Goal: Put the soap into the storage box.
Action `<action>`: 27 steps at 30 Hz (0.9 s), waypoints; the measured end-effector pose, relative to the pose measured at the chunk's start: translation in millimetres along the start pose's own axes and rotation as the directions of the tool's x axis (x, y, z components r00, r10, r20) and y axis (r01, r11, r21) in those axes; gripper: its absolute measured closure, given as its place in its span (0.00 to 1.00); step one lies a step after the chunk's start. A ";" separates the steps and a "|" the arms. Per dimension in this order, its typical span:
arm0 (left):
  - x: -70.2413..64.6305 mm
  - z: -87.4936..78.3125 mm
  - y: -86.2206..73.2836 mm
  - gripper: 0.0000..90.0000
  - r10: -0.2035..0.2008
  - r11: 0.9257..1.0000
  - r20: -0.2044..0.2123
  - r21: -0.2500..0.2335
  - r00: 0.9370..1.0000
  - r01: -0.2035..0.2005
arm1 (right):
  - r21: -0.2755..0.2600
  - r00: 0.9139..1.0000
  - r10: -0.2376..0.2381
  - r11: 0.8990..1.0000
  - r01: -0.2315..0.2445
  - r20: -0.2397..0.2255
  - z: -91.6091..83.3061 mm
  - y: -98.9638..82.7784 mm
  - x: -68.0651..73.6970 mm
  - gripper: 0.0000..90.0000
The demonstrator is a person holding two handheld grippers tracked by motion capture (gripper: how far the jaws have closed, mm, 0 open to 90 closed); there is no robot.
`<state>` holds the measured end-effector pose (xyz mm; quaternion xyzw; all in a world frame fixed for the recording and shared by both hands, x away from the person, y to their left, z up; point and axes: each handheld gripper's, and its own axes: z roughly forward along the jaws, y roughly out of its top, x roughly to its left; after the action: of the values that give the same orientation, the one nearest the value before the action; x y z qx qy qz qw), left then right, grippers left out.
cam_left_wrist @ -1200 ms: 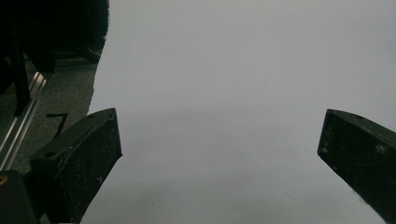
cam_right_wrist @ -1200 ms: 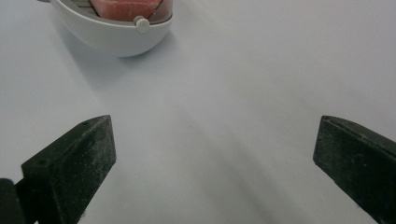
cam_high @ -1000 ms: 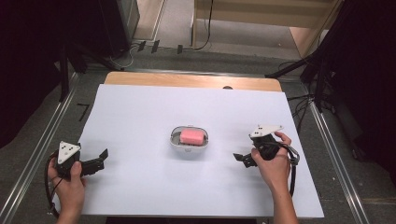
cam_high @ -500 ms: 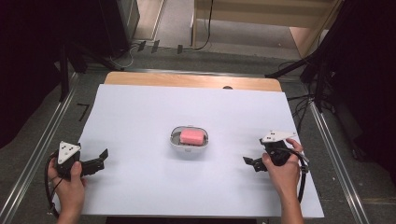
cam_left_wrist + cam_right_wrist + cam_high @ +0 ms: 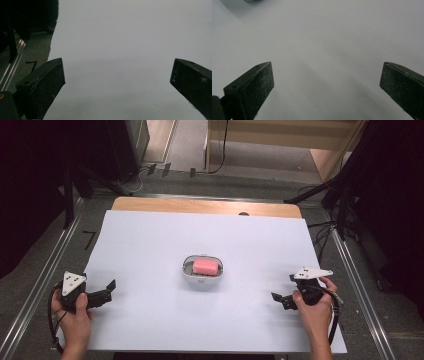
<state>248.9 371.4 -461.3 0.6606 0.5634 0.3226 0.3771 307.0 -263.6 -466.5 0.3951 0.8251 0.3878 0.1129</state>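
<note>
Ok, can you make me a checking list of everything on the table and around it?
Surface: white sheet over a wooden table, flat.
Job's things: pink soap bar lying in a small white dish mid-table.
Clutter: nothing seen.
Grippers: left gripper near left edge, open, nothing in it; right gripper near right edge, open, nothing in it.
Cables: black cable loops from the right gripper; more cables on the floor behind.
Surroundings: metal rails beside the table, dark stands.

The white dish (image 5: 202, 275) is cut off atop the right gripper view.
</note>
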 end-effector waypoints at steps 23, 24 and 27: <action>-0.6 -0.3 -0.1 0.00 0.006 1.000 -0.001 -0.001 1.000 -0.006 | -0.050 0.995 0.082 0.996 -0.079 0.063 -33.1 -41.6 -18.1 0.00; -0.5 -0.3 -0.1 0.00 0.006 1.000 0.000 -0.001 1.000 -0.006 | -0.052 0.995 0.082 0.996 -0.078 0.064 -34.4 -43.0 -18.7 0.00; -0.6 -0.2 -0.1 0.00 0.004 1.000 -0.002 -0.003 1.000 -0.004 | -0.060 0.993 0.093 0.994 -0.089 0.072 -38.4 -46.7 -19.9 0.00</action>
<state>248.6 370.9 -461.3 0.6609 0.5620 0.3247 0.3768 274.9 -317.6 -477.0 0.4431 0.7901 0.4008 0.1370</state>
